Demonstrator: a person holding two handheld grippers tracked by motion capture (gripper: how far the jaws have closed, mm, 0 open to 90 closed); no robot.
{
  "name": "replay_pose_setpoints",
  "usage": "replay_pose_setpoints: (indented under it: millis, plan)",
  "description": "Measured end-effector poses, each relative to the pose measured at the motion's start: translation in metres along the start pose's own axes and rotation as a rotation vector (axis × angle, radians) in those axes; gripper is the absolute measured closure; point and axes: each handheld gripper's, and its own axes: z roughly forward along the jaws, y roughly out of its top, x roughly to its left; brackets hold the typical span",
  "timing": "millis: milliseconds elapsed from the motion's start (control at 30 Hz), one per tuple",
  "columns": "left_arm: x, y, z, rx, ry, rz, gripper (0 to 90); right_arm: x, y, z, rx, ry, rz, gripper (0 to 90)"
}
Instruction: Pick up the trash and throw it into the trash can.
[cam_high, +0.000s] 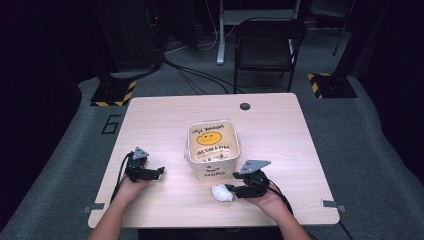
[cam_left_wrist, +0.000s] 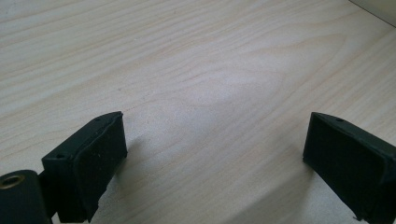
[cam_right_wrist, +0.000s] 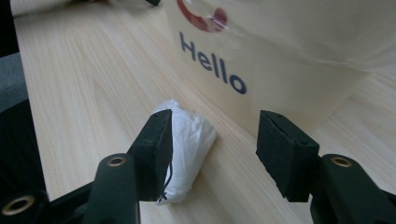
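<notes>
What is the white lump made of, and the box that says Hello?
The white lump looks like thin plastic film, maybe a bunched bag: crinkled, slightly shiny folds. The box seems to be cream plastic, smooth and matte, with a clear glossy liner showing at its rim; printed lettering sits flat on its wall. Neither is certain from looks alone.

In the high view, light falls from above onto the pale wooden tabletop (cam_high: 165, 120), which stands bright against a dim, nearly black room; the picture is soft and low in detail. In the left gripper view a whitish sheen sits mid-frame on the wood, with soft shadows beside the black jaws. In the right gripper view the cream plastic tub (cam_right_wrist: 299, 56) shows glare along its upper wall, and the near jaws are slightly blurred.
</notes>
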Motion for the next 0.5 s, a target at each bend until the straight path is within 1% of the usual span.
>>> replay_pose_setpoints:
  millis: [100, 133, 167, 200, 267, 433, 467, 500]
  plan:
    - [0.0, 0.0, 0.0, -0.003, 0.001, -0.001, 5.9, 0.004, 0.001, 0.004, 0.013, 0.02, -0.015, 43.5]
    - [0.0, 0.0, 0.0, -0.003, 0.001, -0.001, 5.9, 0.004, 0.001, 0.004, 0.013, 0.02, -0.015, 43.5]
    - [0.0, 0.0, 0.0, 0.0, 0.001, 0.003, 5.9, 0.007, 0.0, 0.007, 0.024, 0.03, -0.025, 43.0]
    - [0.0, 0.0, 0.0, -0.005, 0.002, -0.005, 5.9, 0.008, 0.0, 0.008, 0.028, 0.039, -0.031, 43.0]
    - [-0.001, 0.0, 0.0, -0.002, -0.001, -0.008, 5.9, 0.01, -0.001, 0.01, 0.039, 0.051, -0.038, 43.0]
    - [0.0, 0.0, 0.001, -0.01, 0.0, -0.007, 5.9, 0.013, -0.001, 0.015, 0.048, 0.08, -0.03, 42.6]
    - [0.0, 0.0, 0.001, -0.01, 0.002, 0.003, 5.9, 0.014, -0.002, 0.016, 0.052, 0.081, -0.031, 42.5]
    - [0.0, 0.0, 0.001, -0.011, 0.003, 0.0, 5.9, 0.015, -0.002, 0.017, 0.058, 0.083, -0.034, 42.2]
